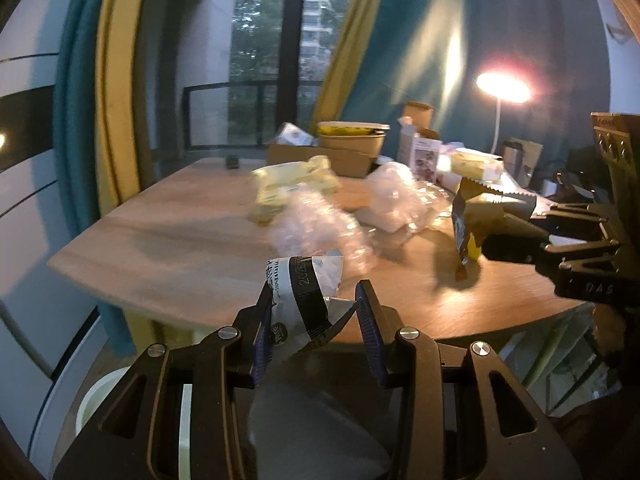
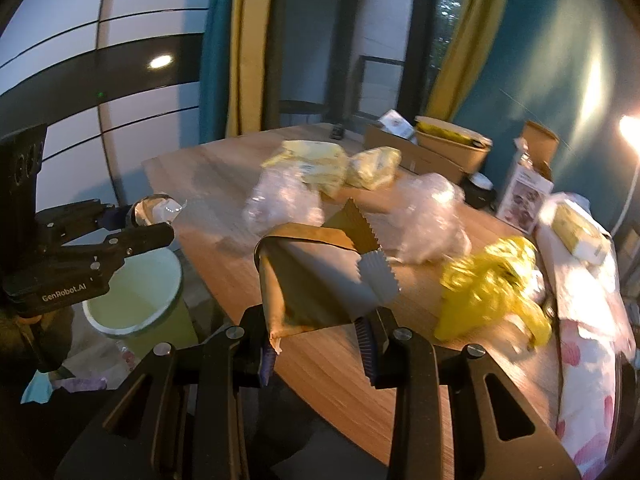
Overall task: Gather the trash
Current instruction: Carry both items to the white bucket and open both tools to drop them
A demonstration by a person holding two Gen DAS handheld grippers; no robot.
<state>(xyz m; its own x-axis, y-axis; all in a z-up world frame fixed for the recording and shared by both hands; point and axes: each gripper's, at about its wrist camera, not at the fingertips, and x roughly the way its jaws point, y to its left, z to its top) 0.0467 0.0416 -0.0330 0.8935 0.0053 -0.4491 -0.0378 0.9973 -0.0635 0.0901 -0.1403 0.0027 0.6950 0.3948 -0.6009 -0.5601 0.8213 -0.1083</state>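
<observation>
My left gripper [image 1: 316, 308] is shut on a white and black wrapper [image 1: 300, 292], held near the table's front edge and above the pale green bin [image 2: 136, 296]; it also shows in the right wrist view [image 2: 154, 220]. My right gripper [image 2: 318, 336] is shut on a gold foil snack bag [image 2: 316, 272] over the table; it shows in the left wrist view [image 1: 496, 236] with the bag [image 1: 476, 216]. Crumpled clear plastic [image 1: 320, 228], pale yellow packs [image 1: 292, 188] and a yellow plastic bag [image 2: 492, 284] lie on the wooden table [image 1: 160, 232].
Cardboard boxes [image 1: 320, 156] and a paper bowl [image 1: 352, 136] stand at the table's back. A white carton [image 2: 524, 192] and a lit lamp [image 1: 502, 88] are at the right. A floral cloth [image 2: 588, 320] drapes the right edge. Curtains and a window are behind.
</observation>
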